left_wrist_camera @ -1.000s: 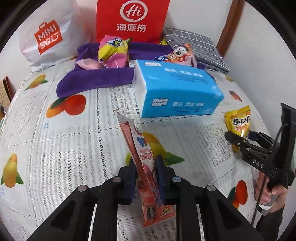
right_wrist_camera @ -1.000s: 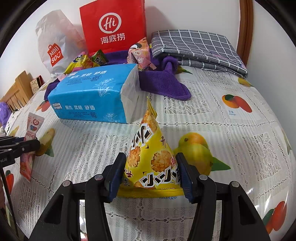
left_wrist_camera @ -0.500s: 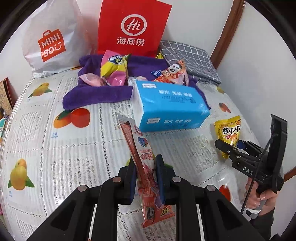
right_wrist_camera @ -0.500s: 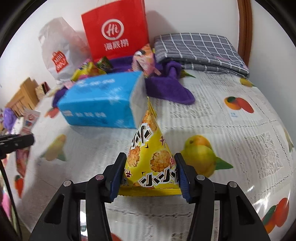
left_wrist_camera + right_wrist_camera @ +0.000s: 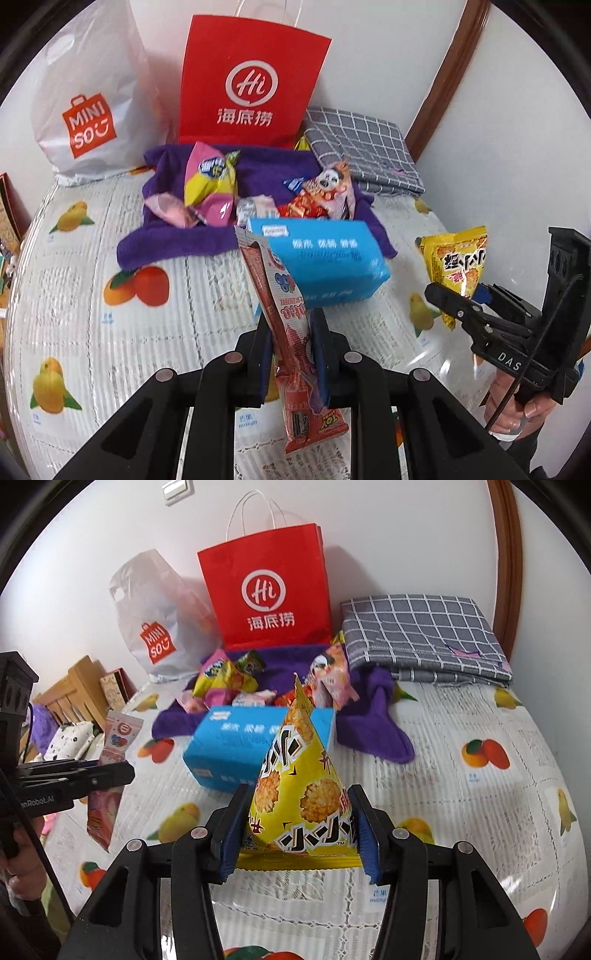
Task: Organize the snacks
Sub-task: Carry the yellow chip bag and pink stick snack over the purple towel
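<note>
My left gripper (image 5: 291, 325) is shut on a long red snack packet (image 5: 284, 314) and holds it above the table. The packet also shows in the right wrist view (image 5: 114, 749). My right gripper (image 5: 295, 812) is shut on a yellow triangular snack bag (image 5: 299, 786), also lifted; the bag shows in the left wrist view (image 5: 458, 262). Several loose snacks (image 5: 210, 181) lie on a purple towel (image 5: 266, 166) behind a blue tissue pack (image 5: 325, 262). A red paper bag (image 5: 251, 81) and a white Miniso bag (image 5: 88, 107) stand at the back wall.
A folded grey checked cloth (image 5: 424, 635) lies at the back right. The fruit-print tablecloth (image 5: 461, 794) covers the table. Wooden furniture (image 5: 74, 690) and clutter sit beyond the table's left edge. A brown door frame (image 5: 506, 554) stands at the right.
Both grippers have risen and pulled back with their snacks still held. The tissue pack and bags now look farther away and more of the back wall shows.
</note>
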Demonstrator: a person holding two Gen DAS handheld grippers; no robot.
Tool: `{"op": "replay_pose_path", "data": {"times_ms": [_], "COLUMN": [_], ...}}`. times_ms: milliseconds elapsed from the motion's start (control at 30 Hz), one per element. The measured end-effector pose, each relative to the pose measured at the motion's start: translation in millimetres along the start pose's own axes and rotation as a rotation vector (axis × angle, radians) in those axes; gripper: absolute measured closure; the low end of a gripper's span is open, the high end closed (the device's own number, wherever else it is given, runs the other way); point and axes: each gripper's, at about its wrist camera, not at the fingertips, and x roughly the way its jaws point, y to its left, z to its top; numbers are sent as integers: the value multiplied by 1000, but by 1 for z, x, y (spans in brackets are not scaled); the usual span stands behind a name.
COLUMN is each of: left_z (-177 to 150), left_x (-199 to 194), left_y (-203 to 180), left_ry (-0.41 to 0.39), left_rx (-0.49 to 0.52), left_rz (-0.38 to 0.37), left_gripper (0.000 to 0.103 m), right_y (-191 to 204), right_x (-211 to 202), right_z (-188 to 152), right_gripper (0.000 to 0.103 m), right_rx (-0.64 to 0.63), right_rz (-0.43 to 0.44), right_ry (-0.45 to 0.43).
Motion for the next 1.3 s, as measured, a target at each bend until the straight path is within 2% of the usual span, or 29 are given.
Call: {"op": "replay_pose_path", "data": {"times_ms": [500, 1300], "left_z": [47, 95], "left_x": [-1, -1], "left_y": [-7, 17], "left_ry": [-25, -63], "left_rx": [20, -13], "left_rz": [-16, 12], "left_gripper": [84, 84], "right_y": [12, 20], "right_x": [6, 35], "right_z": [42, 110], "right_gripper": [51, 51], "right_rx": [-19, -22], "right_rz": [27, 51], "right_ry": [10, 0]}}
